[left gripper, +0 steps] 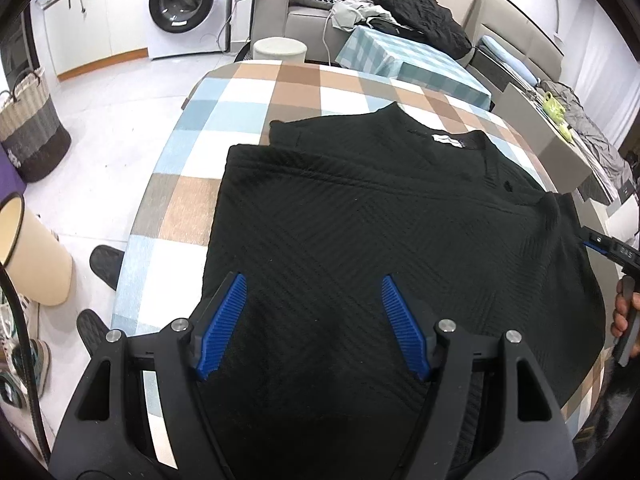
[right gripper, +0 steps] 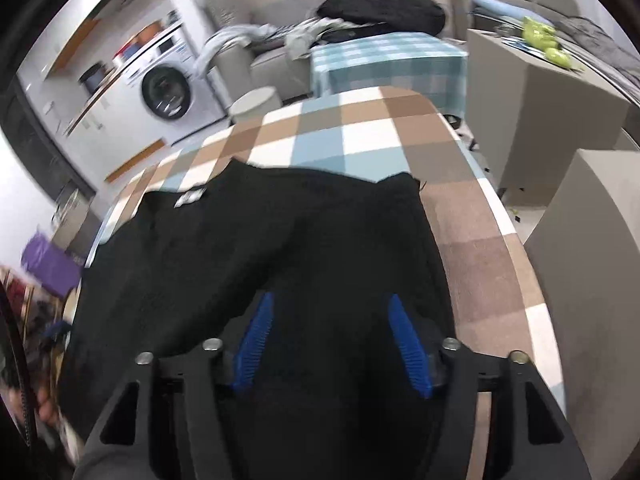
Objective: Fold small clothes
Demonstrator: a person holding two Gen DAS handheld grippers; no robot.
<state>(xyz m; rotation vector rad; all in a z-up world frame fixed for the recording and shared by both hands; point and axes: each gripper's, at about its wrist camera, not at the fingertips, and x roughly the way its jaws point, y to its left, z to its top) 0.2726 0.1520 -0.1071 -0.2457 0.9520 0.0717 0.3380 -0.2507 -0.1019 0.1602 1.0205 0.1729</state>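
Checked tablecloth (left gripper: 172,216) in tan, white and pale blue over a rounded table, black garment (left gripper: 380,240) spread flat across its near half; left gripper (left gripper: 314,292) closest to the lens, blue ribbed pads spread wide apart above the ribbed black fabric, nothing pinched between them; right gripper (right gripper: 332,312) likewise parted over the garment's right portion, dark cloth beneath the gap, no pad seen pressing on it, view somewhat motion-blurred; same right gripper just visible at the right rim of the left wrist view, gripped by a hand (left gripper: 622,312). Further in, one layer of the garment folded over another, straight edge along the left side, collar with a white label (left gripper: 448,139) toward the table's far part, small dark button near the neckline. Beyond the far table edge, a round pale stool (left gripper: 280,49), a second table under a teal checked cloth (left gripper: 400,60) bearing a heap of black clothing (left gripper: 420,12); grey sofa behind with light garments draped over it. Farthest back at left, a white washing machine (left gripper: 184,4) against white cabinets; woven basket (left gripper: 32,128) and a cream bin (left gripper: 32,256) on the pale floor at left.
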